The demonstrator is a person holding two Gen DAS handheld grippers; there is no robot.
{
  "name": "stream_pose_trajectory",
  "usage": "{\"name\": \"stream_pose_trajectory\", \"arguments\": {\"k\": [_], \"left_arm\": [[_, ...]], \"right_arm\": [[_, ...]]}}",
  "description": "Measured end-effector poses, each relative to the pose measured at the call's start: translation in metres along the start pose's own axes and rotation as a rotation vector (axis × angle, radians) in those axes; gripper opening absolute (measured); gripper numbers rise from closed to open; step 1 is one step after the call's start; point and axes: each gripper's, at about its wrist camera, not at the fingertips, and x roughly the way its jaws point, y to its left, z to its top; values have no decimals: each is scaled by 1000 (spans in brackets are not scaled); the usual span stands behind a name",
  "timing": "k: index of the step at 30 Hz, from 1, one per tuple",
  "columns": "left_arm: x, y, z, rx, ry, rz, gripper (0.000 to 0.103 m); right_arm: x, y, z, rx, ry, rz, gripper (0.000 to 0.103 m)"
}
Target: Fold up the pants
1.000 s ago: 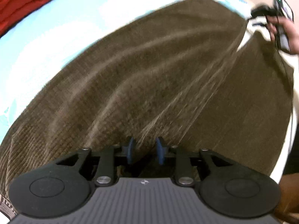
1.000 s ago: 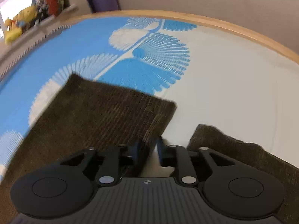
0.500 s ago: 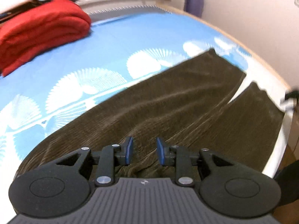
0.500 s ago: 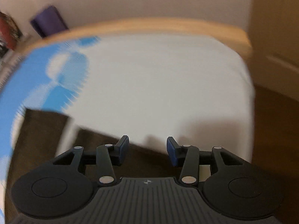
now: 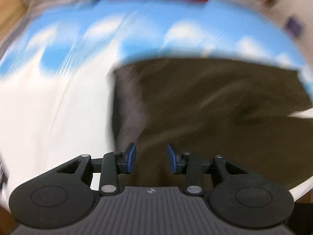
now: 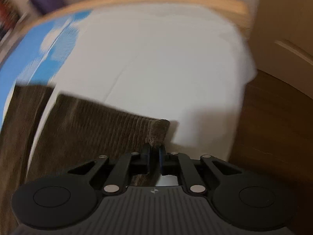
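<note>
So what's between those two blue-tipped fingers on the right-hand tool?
In the right wrist view, the right gripper pinches the corner of the brown corduroy pants on the white-and-blue bedsheet.

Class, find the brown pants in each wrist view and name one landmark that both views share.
Left wrist view: the brown pants fill the centre and right, beyond the open left hand-held gripper.
Right wrist view: the pants lie at lower left, one corner pinched in the right hand-held gripper.
Shared landmark: the blue and white sheet under the pants.
</note>
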Motion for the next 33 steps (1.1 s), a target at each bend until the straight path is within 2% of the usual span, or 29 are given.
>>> {"name": "stream_pose_trajectory", "arguments": {"k": [1, 3, 4, 5, 7, 10, 13, 15, 17, 18, 20, 21, 23, 25, 27, 30, 32, 33], "left_arm": [[3, 7, -3, -10, 7, 27, 39], [5, 20, -4, -28, 4, 17, 49], [7, 29, -4, -57, 10, 7, 57], [11, 37, -6, -97, 28, -4, 57], [21, 51, -9, -158, 78, -22, 57], [35, 50, -10, -138, 118, -28, 57], [48, 40, -12, -58, 165, -8, 57], [55, 30, -17, 1, 183, 15, 57], [60, 24, -22, 46, 193, 37, 57], [60, 23, -24, 58, 190, 38, 57], [59, 24, -27, 76, 184, 19, 34], [56, 24, -29, 94, 176, 20, 31], [48, 29, -31, 95, 155, -2, 25], [41, 34, -33, 99, 139, 1, 24], [38, 37, -38, 109, 147, 3, 25], [44, 35, -41, 136, 176, 33, 30], [38, 28, -38, 160, 142, 55, 35], [30, 26, -37, 166, 101, 71, 35]], "right_arm": [[-1, -5, 3, 18, 3, -18, 8], [3, -11, 5, 47, 22, -33, 10], [5, -11, 5, 63, 27, -14, 16], [6, -8, 5, 57, 31, 12, 19], [2, 4, 3, -2, 12, 42, 47], [-7, 19, -1, -94, -12, 56, 58], [-4, 20, -10, -152, 50, -46, 58], [7, 13, -13, -116, 120, -105, 58], [10, 8, -13, -72, 139, -113, 60], [10, 10, -13, -81, 136, -114, 56], [9, 16, -14, -130, 110, -101, 24], [6, 20, -14, -147, 84, -70, 11], [-2, 25, -11, -140, 32, -3, 11], [-10, 27, -7, -120, -14, 47, 10], [-11, 29, -4, -111, -23, 85, 10], [5, 34, -6, -171, 45, 27, 13], [11, 32, -8, -173, 78, -52, 20], [11, 30, -7, -158, 74, -78, 28]]}}
